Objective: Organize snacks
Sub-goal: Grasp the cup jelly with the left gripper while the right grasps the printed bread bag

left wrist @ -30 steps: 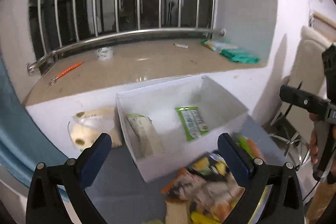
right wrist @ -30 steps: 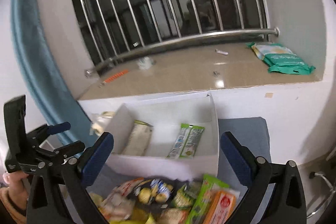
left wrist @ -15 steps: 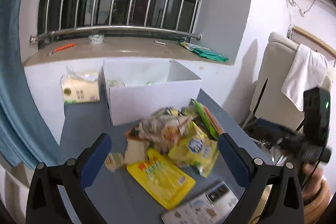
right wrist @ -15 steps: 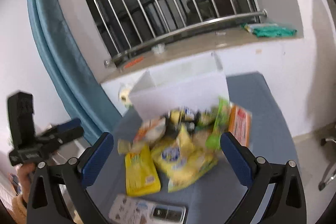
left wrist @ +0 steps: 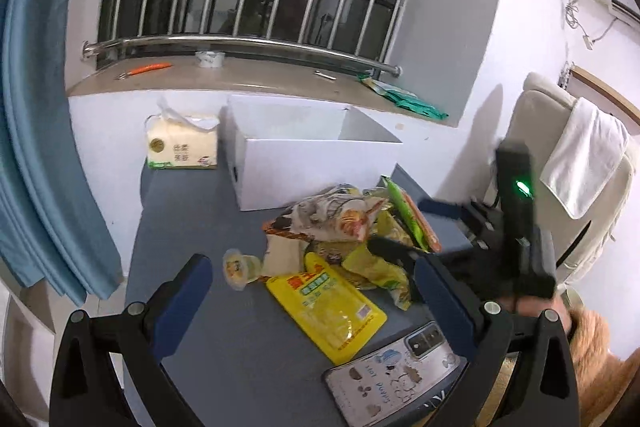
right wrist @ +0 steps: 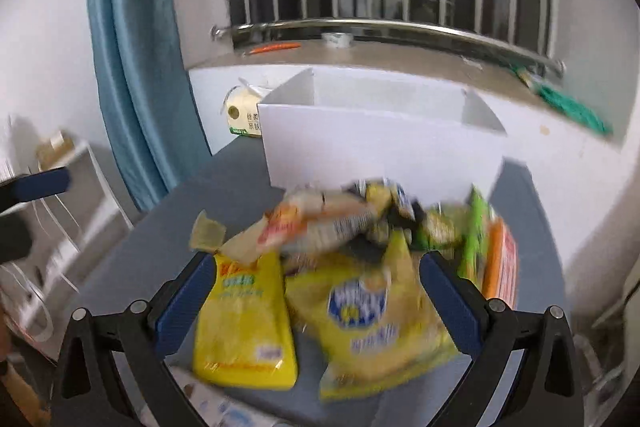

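Observation:
A pile of snack packets (left wrist: 344,227) lies on the grey table in front of a white open box (left wrist: 312,155). A flat yellow packet (left wrist: 326,303) and a small jelly cup (left wrist: 238,267) lie at the pile's near side. My left gripper (left wrist: 312,291) is open and empty above the near table. My right gripper (right wrist: 316,291) is open and empty, low over the yellow packets (right wrist: 244,319) and a yellow bag with a blue logo (right wrist: 360,311). The right gripper also shows in the left wrist view (left wrist: 408,231) at the pile's right edge. The box (right wrist: 380,143) stands behind the pile.
A tissue pack (left wrist: 182,147) stands left of the box. A phone (left wrist: 396,375) lies at the near table edge. A blue curtain (left wrist: 36,147) hangs left. A chair with a white towel (left wrist: 584,155) is right. The window ledge (left wrist: 240,79) holds small items.
Both grippers have pulled back from over the box and come down. The right gripper has moved in low over the snack pile. Both stay open.

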The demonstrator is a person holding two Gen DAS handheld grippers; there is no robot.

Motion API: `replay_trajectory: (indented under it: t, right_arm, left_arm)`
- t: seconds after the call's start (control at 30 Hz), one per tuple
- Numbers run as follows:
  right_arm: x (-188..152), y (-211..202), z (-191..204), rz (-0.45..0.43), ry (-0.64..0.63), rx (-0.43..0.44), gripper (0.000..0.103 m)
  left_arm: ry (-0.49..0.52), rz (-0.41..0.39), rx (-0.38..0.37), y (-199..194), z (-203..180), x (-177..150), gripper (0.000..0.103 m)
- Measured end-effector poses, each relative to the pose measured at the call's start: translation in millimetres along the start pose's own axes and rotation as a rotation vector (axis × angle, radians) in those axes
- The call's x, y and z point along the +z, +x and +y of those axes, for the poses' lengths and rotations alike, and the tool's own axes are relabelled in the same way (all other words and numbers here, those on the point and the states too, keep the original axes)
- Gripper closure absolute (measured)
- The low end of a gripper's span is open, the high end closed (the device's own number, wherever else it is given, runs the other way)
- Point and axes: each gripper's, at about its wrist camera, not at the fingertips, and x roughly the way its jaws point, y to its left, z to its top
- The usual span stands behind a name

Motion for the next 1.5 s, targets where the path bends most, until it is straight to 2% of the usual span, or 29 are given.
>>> replay_trajectory:
  t: [0.13,0.27,0.3,0.33,0.4,0.47,0.5,0.67,0.83,0.93,1.1,1.3,1.47,1.5]
  right_arm:
    - [28.5,44.3,7.0,0.119,-0.089,-0.015,0.0]
    - [30.8,77.8,8.7,0.223,-0.117,-0.031,0.002]
    - [29.3,81.7,8.6,0.239,-0.119,-0.031,0.008]
    - [27.0,84.7,8.2,0.251,-0.113,-0.017,0.027]
    - [21.8,83.9,6.4,0.266,-0.098,-0.009,0.029]
    - [19.0,75.0,5.3,0.238,-0.094,0.016,0.052]
    - [17.3,69.9,2.4,0.226,-0.067,0.044,0.054]
    - [8.2,46.3,-2.4,0.163,-0.055,0.054,0.056]
    - [5.8,12.8,-9.7,0.098,0.02,0.121,0.056]
    - [4.0,-9.0,-8.6,0.04,0.021,0.11,0.056]
    - [-5.1,-52.1,-18.1,-0.037,0.079,0.126,0.056]
    - [-19.5,-93.9,-31.1,-0.102,0.12,0.115,0.056]
    - [-27.9,-104.6,-38.3,-0.121,0.145,0.112,0.056]
    - [-29.0,-106.4,-40.9,-0.123,0.15,0.113,0.056]
  left_arm:
    - [-0.021,0.008,-0.005,0.9,7.4,-4.0,0.0]
    - [-0.028,0.023,0.001,4.4,13.5,-9.6,0.0]
    - [-0.034,0.031,0.0,5.9,15.6,-10.8,0.0]
    - [-0.041,0.038,0.003,8.0,17.8,-12.0,0.0]
    - [-0.058,0.052,0.014,12.5,23.2,-15.3,0.0]
    - [-0.073,0.061,0.014,16.1,27.2,-16.5,0.0]
    - [-0.081,0.065,0.011,18.2,29.2,-16.8,0.0]
    - [-0.085,0.087,0.025,28.2,34.4,-19.9,0.0]
    - [-0.086,0.111,0.029,39.7,37.8,-20.0,0.0]
    - [-0.078,0.134,0.03,53.4,40.4,-18.7,0.0]
    - [-0.085,0.213,0.021,92.8,54.2,-15.8,0.0]
    - [-0.099,0.313,0.052,138.9,74.1,-17.4,0.001]
    - [-0.08,0.352,0.074,158.2,77.9,-19.3,0.001]
    - [-0.066,0.354,0.071,160.9,76.4,-19.8,0.004]
